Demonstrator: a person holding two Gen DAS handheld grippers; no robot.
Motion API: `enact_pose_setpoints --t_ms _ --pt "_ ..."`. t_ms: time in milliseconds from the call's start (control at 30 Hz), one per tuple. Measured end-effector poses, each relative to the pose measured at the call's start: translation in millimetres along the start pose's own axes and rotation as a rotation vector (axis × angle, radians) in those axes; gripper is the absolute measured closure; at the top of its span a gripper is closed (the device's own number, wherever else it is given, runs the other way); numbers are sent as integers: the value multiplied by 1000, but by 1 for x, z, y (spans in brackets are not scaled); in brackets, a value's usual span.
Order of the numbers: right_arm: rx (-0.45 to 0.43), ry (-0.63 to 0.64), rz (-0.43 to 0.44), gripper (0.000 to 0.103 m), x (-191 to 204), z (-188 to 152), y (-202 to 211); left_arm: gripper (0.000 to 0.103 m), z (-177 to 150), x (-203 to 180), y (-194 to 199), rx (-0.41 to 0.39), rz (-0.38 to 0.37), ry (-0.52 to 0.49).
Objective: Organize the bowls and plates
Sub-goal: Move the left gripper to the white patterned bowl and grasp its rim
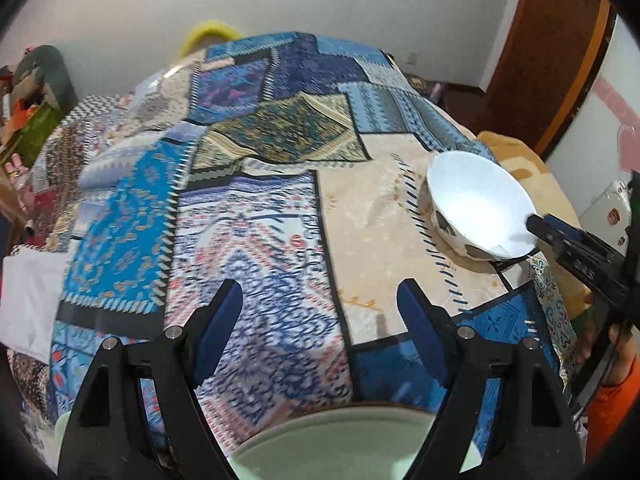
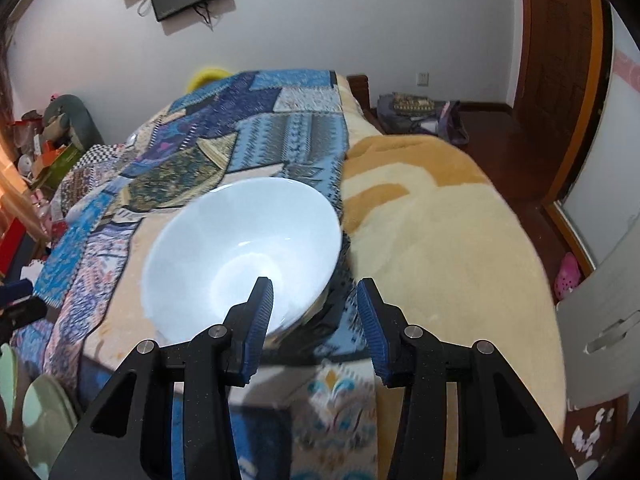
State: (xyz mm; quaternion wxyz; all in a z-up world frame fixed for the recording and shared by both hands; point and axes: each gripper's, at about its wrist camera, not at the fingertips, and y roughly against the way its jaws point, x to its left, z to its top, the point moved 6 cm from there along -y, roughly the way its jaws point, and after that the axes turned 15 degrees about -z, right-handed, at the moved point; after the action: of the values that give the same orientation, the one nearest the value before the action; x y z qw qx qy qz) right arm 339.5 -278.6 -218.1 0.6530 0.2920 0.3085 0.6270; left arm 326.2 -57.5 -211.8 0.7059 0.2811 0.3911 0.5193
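A white bowl (image 2: 240, 252) with dark spots on its outside (image 1: 480, 208) sits, a little tilted, on the patterned cloth (image 1: 248, 216) near the cloth's right edge. My right gripper (image 2: 315, 286) is open and straddles the bowl's near rim, with the left finger inside the bowl and the right finger outside. One of its fingers (image 1: 560, 236) shows at the rim in the left wrist view. My left gripper (image 1: 320, 292) is open with nothing between its fingers, hovering over a pale green plate (image 1: 332, 440) at the near edge. Pale green plates (image 2: 44, 408) also show at the lower left.
The cloth covers part of a bed with a yellow fleece blanket (image 2: 440, 232). Boxes and clutter (image 2: 52, 152) line the left side. Bags (image 2: 424, 112) lie on the floor by the far wall, near a wooden door (image 2: 560, 60). An orange sleeve (image 1: 616, 396) shows at the right.
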Motion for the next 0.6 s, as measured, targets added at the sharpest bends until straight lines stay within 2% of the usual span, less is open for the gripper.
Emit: enact_pose_setpoints --t_ms 167,300,433,600 --pt "32 -26 36 74 -3 6 -15 23 1 -9 -18 16 -13 -38" --pt "54 5 61 83 5 9 -22 23 -2 -13 -31 42 -20 -52" --pt "73 43 63 83 12 12 -32 23 -3 -16 -37 54 -21 -60" --pt "81 110 125 82 24 7 -29 23 -1 -17 -41 49 -25 -57"
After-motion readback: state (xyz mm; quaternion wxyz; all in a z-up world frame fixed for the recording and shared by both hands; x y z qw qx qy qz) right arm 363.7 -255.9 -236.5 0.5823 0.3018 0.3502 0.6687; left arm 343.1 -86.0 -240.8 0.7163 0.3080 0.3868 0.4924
